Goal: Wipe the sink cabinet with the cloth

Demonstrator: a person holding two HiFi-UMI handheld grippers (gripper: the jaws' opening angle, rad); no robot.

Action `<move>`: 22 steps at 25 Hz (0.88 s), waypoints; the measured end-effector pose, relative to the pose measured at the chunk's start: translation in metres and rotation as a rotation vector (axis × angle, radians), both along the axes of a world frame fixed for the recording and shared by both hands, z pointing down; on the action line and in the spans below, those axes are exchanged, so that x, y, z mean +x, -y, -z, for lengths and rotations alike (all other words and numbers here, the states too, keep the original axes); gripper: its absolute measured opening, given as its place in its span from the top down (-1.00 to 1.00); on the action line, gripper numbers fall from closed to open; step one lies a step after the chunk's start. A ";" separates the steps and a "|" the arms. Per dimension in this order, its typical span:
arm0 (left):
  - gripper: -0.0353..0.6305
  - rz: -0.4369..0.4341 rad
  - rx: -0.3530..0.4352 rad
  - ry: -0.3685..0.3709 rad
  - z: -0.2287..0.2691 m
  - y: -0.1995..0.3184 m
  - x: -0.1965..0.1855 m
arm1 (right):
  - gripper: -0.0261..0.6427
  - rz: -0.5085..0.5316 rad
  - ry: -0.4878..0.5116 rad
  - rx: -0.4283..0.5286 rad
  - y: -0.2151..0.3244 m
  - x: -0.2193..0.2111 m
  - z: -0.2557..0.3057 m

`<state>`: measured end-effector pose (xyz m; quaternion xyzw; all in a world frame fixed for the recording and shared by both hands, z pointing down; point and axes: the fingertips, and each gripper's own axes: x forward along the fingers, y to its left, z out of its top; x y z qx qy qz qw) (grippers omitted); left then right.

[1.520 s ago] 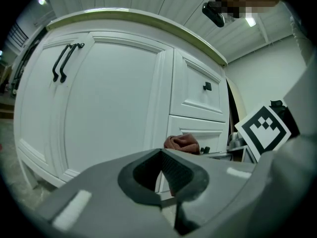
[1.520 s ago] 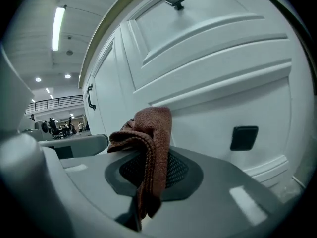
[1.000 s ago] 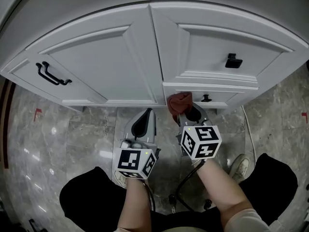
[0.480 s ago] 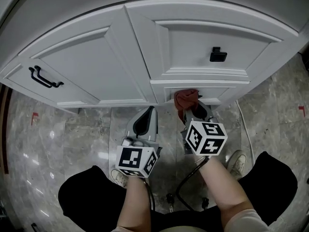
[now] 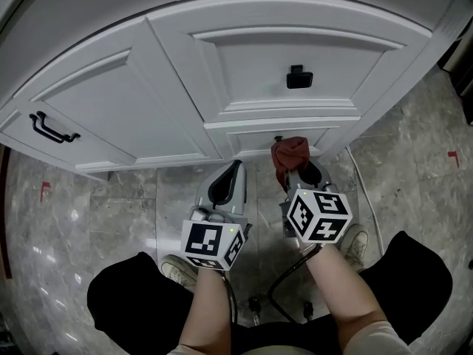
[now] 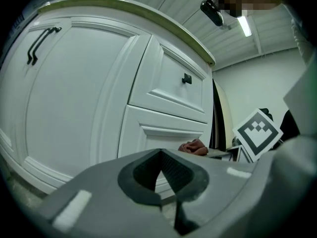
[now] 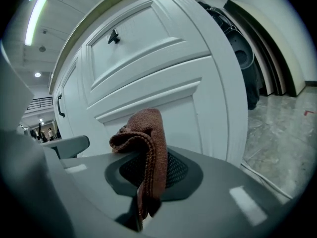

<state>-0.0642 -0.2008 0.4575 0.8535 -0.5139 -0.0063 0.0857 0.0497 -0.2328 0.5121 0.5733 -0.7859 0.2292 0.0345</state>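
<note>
Right gripper (image 5: 298, 171) is clamped on the cloth (image 5: 289, 152). In the right gripper view the jaws are shut on a fold of the cloth (image 7: 144, 145), and the rest bunches up above the right gripper (image 7: 147, 168). The cloth is reddish-brown. It sits at the front of the lower drawer (image 5: 284, 133) of the cabinet (image 5: 133, 95), right of centre. I can't confirm it touches the panel.

Left gripper (image 5: 236, 167) has its jaws together with nothing between them. In the left gripper view the left gripper (image 6: 161, 157) shows its tips meeting. It hangs over the floor (image 5: 111, 213), just left of the right one and nearer to me than the cabinet base, not touching the cabinet. From that view I also see the cloth (image 6: 194, 147) off to the right, low on the cabinet (image 6: 84, 98).

The upper drawer above the cloth has a black pull (image 5: 298, 77). The far-left door has black bar handles (image 5: 52, 128). The floor is grey marble tile. A white cable (image 5: 367, 194) runs along it on the right. A shoe (image 5: 359, 239) shows beside my right forearm, another (image 5: 171, 271) near the left.
</note>
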 end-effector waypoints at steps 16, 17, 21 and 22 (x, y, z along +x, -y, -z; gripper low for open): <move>0.89 -0.060 -0.014 -0.003 -0.005 0.009 0.041 | 0.68 -0.030 0.033 -0.015 0.021 0.040 -0.005; 0.89 -0.066 -0.013 -0.005 -0.005 0.009 0.044 | 0.68 -0.036 0.048 -0.028 0.021 0.045 -0.006; 0.89 -0.087 -0.007 -0.014 -0.003 0.006 0.056 | 0.68 -0.064 0.031 -0.040 0.021 0.065 -0.007; 0.89 -0.088 -0.006 -0.018 -0.002 0.006 0.058 | 0.68 -0.068 0.023 -0.039 0.020 0.069 -0.007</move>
